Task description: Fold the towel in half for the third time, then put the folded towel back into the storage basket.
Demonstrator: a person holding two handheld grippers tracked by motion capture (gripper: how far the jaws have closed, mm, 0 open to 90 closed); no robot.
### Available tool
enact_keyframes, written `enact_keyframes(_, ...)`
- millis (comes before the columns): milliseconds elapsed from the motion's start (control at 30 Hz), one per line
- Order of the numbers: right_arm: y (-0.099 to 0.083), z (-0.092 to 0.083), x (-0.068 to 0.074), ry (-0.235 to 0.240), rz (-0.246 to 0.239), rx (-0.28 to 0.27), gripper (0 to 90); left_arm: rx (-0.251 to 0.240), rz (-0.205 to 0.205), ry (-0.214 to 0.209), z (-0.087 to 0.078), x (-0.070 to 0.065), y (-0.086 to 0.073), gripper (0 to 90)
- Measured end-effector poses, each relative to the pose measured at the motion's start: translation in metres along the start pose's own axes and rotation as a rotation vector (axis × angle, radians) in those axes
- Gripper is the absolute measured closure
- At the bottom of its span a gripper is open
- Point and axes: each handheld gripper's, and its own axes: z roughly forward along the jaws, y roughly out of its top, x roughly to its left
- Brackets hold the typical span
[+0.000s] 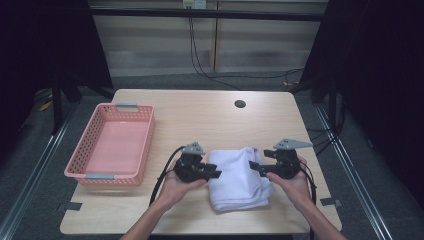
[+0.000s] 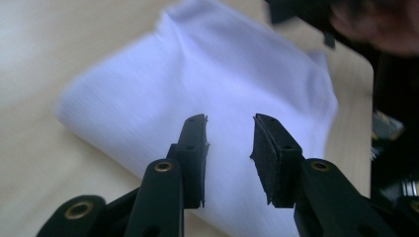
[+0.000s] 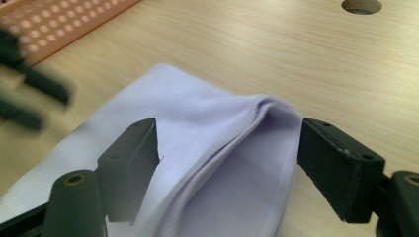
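Lying near the front middle of the counter (image 1: 200,115), a folded white cloth (image 1: 236,177) is flanked by the two grippers, with a pink basket (image 1: 116,145) standing well apart to its left. The cloth is judged to be light, soft and limp: it will sag and unfold if lifted from one point, and its stacked layers are likely to slide apart unless all of them are pinched together. Nothing about it appears fragile or slippery.

The left gripper (image 1: 212,174) is seen at the cloth's left edge; in the left gripper view its fingers (image 2: 193,148) are held partly apart above the fabric, with nothing pinched between them. The right gripper (image 1: 256,166) is placed at the cloth's far right corner; in the right gripper view its fingers (image 3: 133,158) are spread wide on either side of the raised fold (image 3: 262,111), and the pads are not seen pressing on it, so no hold is made yet.

A hold is best taken on the thick folded edge, where every layer can be caught at once, with one gripper at each side so that the bundle is carried level and kept from drooping open.
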Motion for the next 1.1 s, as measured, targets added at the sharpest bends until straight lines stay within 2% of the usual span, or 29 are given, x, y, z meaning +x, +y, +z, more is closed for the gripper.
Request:
enact_keyframes(100, 0.008, 0.023, -0.012, -0.004, -0.001, 0.041, 22.8, 0.033, 0.022, -0.054, 0.006, -0.018, -0.016, 60.7)
enact_keyframes(167, 0.010, 0.037, -0.017, -0.030, -0.027, 0.068, 25.2, 0.083, 0.076, -0.048, 0.011, -0.032, -0.025, 57.3)
enact_keyframes(200, 0.010, 0.044, -0.021, -0.025, -0.019, 0.067, 27.8, 0.102, 0.095, -0.041, 0.012, -0.035, -0.028, 54.0)
enact_keyframes(233, 0.009, 0.048, -0.024, -0.016, -0.002, 0.072, 34.7, 0.102, 0.107, -0.026, 0.013, -0.038, -0.031, 51.8)
enact_keyframes(267, 0.006, 0.051, -0.027, -0.030, -0.001, 0.077, 43.9, 0.108, 0.116, -0.013, 0.014, -0.040, -0.034, 51.0)
enact_keyframes(300, 0.003, 0.055, -0.031, -0.068, -0.017, 0.090, 55.4, 0.123, 0.136, 0.007, 0.014, -0.041, -0.037, 50.5)
enact_keyframes(333, -0.001, 0.057, -0.035, -0.042, -0.011, 0.108, 59.7, 0.117, 0.136, 0.009, 0.015, -0.041, -0.039, 50.2)
enact_keyframes(367, -0.004, 0.059, -0.037, -0.046, -0.002, 0.113, 62.1, 0.107, 0.118, 0.008, 0.015, -0.042, -0.041, 48.8)
enact_keyframes(400, -0.006, 0.060, -0.040, -0.037, 0.000, 0.115, 63.2, 0.119, 0.128, 0.015, 0.015, -0.042, -0.042, 47.7)
enact_keyframes(433, -0.008, 0.060, -0.040, -0.030, -0.011, 0.121, 63.2, 0.120, 0.162, 0.018, 0.016, -0.043, -0.043, 46.9)
enact_keyframes(500, -0.008, 0.060, -0.041, -0.029, -0.013, 0.138, 62.3, 0.113, 0.165, 0.019, 0.018, -0.041, -0.044, 47.0)
enact_keyframes(533, -0.008, 0.060, -0.041, -0.031, -0.031, 0.150, 60.6, 0.125, 0.169, 0.019, 0.019, -0.041, -0.044, 47.1)
enact_keyframes(567, -0.010, 0.060, -0.041, -0.037, -0.039, 0.151, 58.1, 0.116, 0.176, 0.021, 0.019, -0.039, -0.044, 48.4)
enact_keyframes(600, -0.012, 0.060, -0.041, -0.034, -0.036, 0.146, 54.6, 0.110, 0.149, 0.013, 0.017, -0.038, -0.044, 49.8)
enact_keyframes(633, -0.014, 0.061, -0.043, -0.036, -0.054, 0.140, 48.1, 0.100, 0.124, -0.005, 0.015, -0.038, -0.045, 46.8)
enact_keyframes(667, -0.015, 0.060, -0.045, -0.050, -0.057, 0.137, 41.0, 0.103, 0.125, 0.003, 0.013, -0.038, -0.046, 44.2)
enact_keyframes(700, -0.015, 0.060, -0.047, -0.051, -0.055, 0.139, 39.9, 0.087, 0.132, 0.034, 0.010, -0.040, -0.047, 44.1)
enact_keyframes(733, -0.015, 0.060, -0.050, -0.034, -0.047, 0.138, 36.1, 0.087, 0.118, 0.032, 0.005, -0.040, -0.048, 41.5)
enact_keyframes(767, -0.015, 0.060, -0.052, -0.040, -0.043, 0.141, 31.9, 0.094, 0.103, 0.020, 0.003, -0.038, -0.049, 38.4)
enact_keyframes(800, -0.014, 0.060, -0.054, -0.029, -0.022, 0.141, 31.7, 0.114, 0.098, 0.025, 0.001, -0.036, -0.051, 36.4)
enact_keyframes(833, -0.014, 0.061, -0.056, -0.008, -0.009, 0.131, 29.8, 0.110, 0.077, 0.036, 0.001, -0.033, -0.054, 35.4)
enact_keyframes(867, -0.013, 0.061, -0.057, 0.002, 0.000, 0.124, 27.4, 0.101, 0.040, 0.019, 0.001, -0.032, -0.056, 34.3)
enact_keyframes(900, -0.012, 0.062, -0.057, 0.013, 0.002, 0.120, 25.9, 0.116, 0.037, 0.009, 0.001, -0.031, -0.057, 33.1)
enact_keyframes(967, -0.010, 0.063, -0.056, 0.048, 0.014, 0.117, 23.8, 0.123, 0.048, 0.017, 0.004, -0.033, -0.058, 31.0)
enact_keyframes(1033, -0.010, 0.066, -0.053, 0.080, 0.008, 0.117, 23.0, 0.137, 0.042, 0.024, 0.009, -0.035, -0.057, 28.2)
enact_keyframes(1100, -0.009, 0.070, -0.050, 0.078, -0.009, 0.142, 19.5, 0.133, 0.054, 0.030, 0.014, -0.038, -0.055, 28.0)
